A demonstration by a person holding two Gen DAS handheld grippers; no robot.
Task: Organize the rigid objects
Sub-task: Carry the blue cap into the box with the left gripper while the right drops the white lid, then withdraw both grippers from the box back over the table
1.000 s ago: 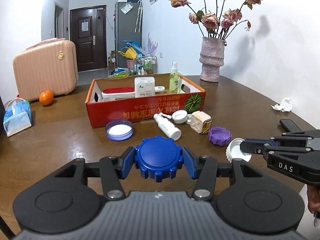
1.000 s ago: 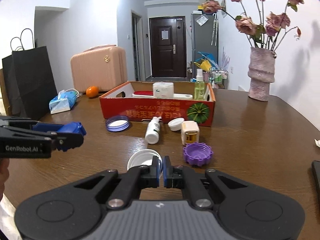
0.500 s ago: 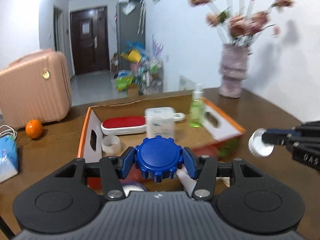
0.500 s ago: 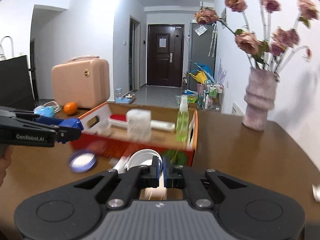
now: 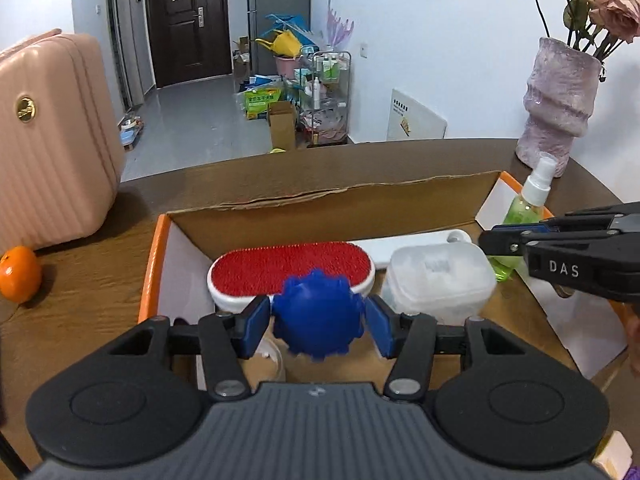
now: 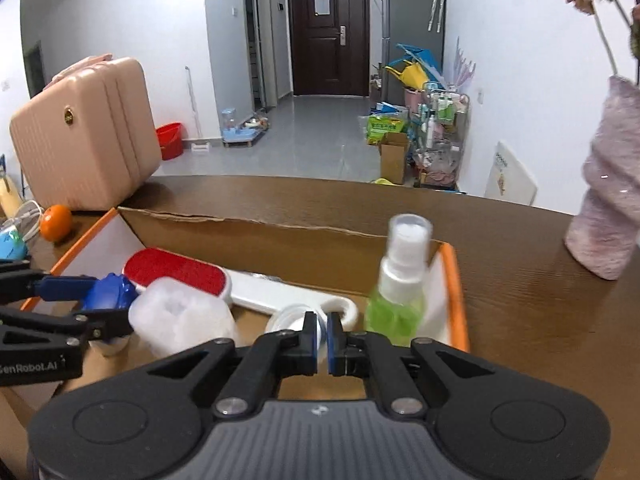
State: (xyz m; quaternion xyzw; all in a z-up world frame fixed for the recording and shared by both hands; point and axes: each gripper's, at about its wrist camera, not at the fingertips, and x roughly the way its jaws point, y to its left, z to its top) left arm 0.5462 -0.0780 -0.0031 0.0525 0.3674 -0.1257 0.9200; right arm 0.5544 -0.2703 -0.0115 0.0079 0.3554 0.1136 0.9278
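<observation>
My left gripper [image 5: 319, 326] holds a blue ridged lid [image 5: 319, 316] over the open cardboard box [image 5: 332, 204]; its pads stand slightly apart from the lid's sides. It also shows in the right wrist view [image 6: 106, 300]. My right gripper [image 6: 322, 338] is shut on the rim of a white lid [image 6: 289, 322], low inside the box near the right end. In the box lie a red lint brush [image 5: 292, 266], a clear white container [image 5: 438, 276] and a green spray bottle [image 6: 398, 284].
A pink suitcase [image 5: 52, 136] and an orange [image 5: 19, 274] stand left of the box on the wooden table [image 6: 540, 312]. A purple vase [image 5: 558, 108] with roses stands at the right. The right gripper's body [image 5: 576, 258] hangs over the box's right end.
Both grippers moved forward from the near table to above the inside of the box, carrying their lids. The left jaws look slightly wider around the blue lid than before.
</observation>
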